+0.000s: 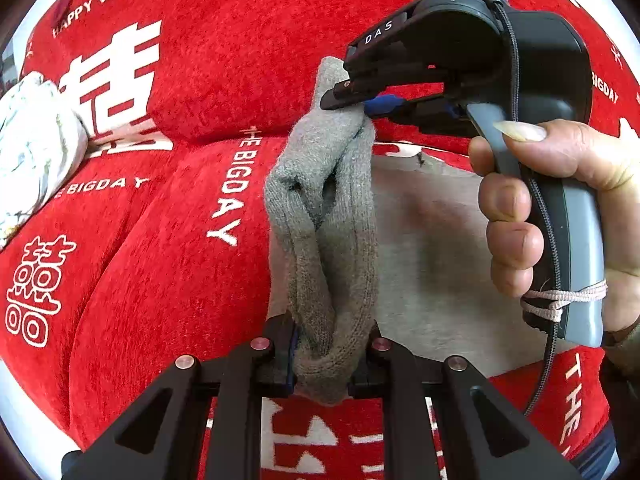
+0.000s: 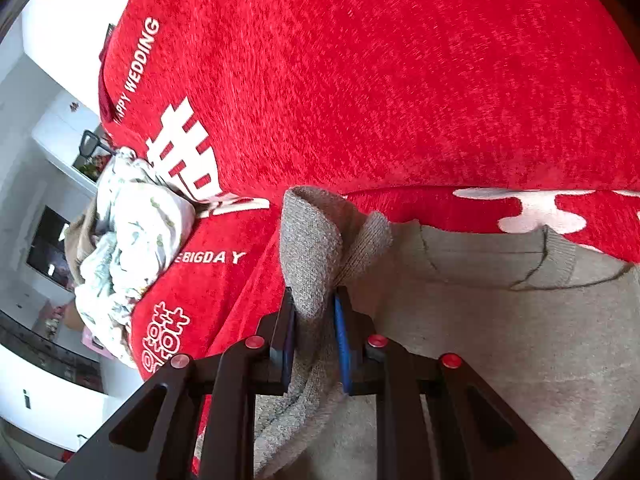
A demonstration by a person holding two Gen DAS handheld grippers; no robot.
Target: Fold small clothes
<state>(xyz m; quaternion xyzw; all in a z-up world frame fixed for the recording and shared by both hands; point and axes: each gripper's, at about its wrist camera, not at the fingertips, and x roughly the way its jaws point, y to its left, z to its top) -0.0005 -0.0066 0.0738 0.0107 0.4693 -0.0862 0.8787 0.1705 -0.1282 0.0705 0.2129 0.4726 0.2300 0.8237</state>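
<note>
A small grey-beige knitted sweater (image 1: 432,240) lies spread on a red sofa cover. Its edge is lifted into a bunched ridge (image 1: 328,216) stretched between both grippers. My left gripper (image 1: 330,360) is shut on the near end of that ridge. My right gripper (image 1: 360,100), held by a person's hand (image 1: 560,200), is shut on the far end. In the right wrist view the right gripper (image 2: 314,320) pinches a folded flap of the sweater (image 2: 316,240), while the sweater's body and neckline (image 2: 520,280) lie flat to the right.
The red sofa cover (image 1: 160,280) with white lettering spreads under everything, its backrest (image 2: 400,80) rising behind. A crumpled white patterned cloth (image 1: 36,152) lies at the left end of the seat, seen too as the white cloth (image 2: 132,240). Room furniture (image 2: 44,240) shows beyond the sofa's left edge.
</note>
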